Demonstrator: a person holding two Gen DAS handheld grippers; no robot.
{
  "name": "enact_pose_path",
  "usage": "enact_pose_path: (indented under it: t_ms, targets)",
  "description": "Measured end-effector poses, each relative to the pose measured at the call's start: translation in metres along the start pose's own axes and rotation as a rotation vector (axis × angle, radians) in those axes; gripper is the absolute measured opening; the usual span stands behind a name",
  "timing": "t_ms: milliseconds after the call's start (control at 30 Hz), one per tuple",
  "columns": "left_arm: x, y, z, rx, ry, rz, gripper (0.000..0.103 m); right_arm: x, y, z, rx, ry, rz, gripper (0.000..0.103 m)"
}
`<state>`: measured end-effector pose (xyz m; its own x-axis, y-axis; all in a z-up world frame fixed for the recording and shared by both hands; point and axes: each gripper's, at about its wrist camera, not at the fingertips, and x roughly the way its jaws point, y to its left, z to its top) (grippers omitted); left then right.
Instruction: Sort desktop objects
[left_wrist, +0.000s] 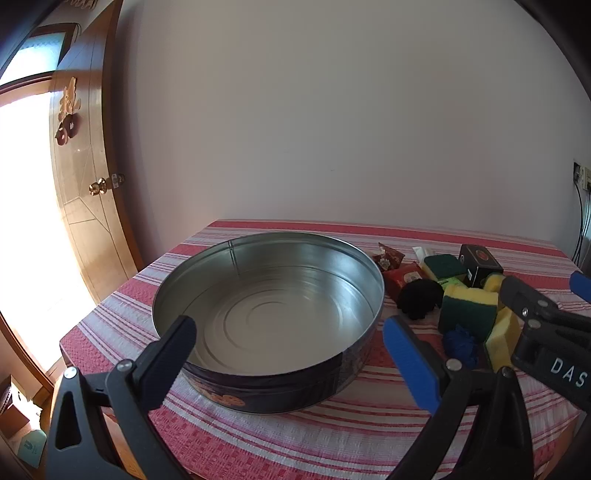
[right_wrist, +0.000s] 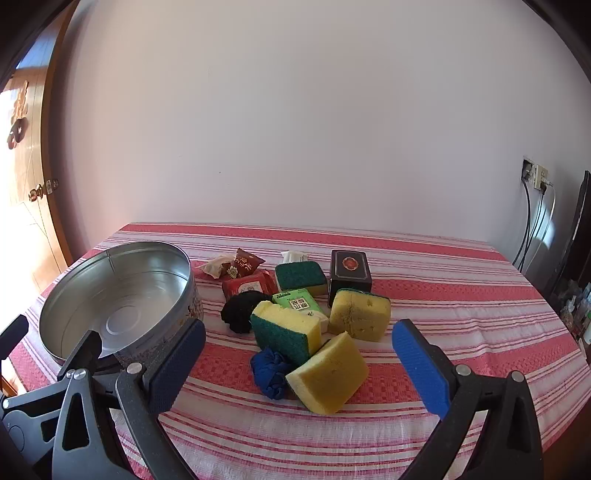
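A round metal tin (left_wrist: 354, 266) (right_wrist: 66, 291) stands empty on the striped tablecloth. My left gripper (left_wrist: 291, 358) hovers wide open in front of its near wall, holding nothing. To the tin's right lies a heap: several yellow-and-green sponges (right_wrist: 328, 373) (right_wrist: 286, 332) (right_wrist: 360, 314) (left_wrist: 467, 308), a blue scrunchie (right_wrist: 269, 373) (left_wrist: 461, 345), a black scrunchie (right_wrist: 242, 310) (left_wrist: 421, 299), a red packet (right_wrist: 247, 288), a green packet (right_wrist: 297, 304), a dark small box (right_wrist: 350, 275) (left_wrist: 480, 264) and snack wrappers (right_wrist: 243, 264). My right gripper (right_wrist: 299, 365) is open, above the table just short of the nearest sponge, gripping nothing.
The table (right_wrist: 461, 295) stands against a plain wall. Its right half is bare striped cloth. A wooden door (left_wrist: 85, 206) is at the left, a wall socket with cables (right_wrist: 535, 177) at the right. My right gripper's body (left_wrist: 546, 325) shows at the left wrist view's right edge.
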<state>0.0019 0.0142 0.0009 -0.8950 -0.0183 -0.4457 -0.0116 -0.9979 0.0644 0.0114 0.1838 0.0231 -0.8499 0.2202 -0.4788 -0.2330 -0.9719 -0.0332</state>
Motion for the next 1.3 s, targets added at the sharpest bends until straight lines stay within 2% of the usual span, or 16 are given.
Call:
enact_pose_path:
  t_ms: [1300]
  targets:
    - [0.006,-0.015,-0.001,0.042,0.049,0.037,0.102,0.006,-0.026,-0.003,0.051,0.018,-0.015,0.103]
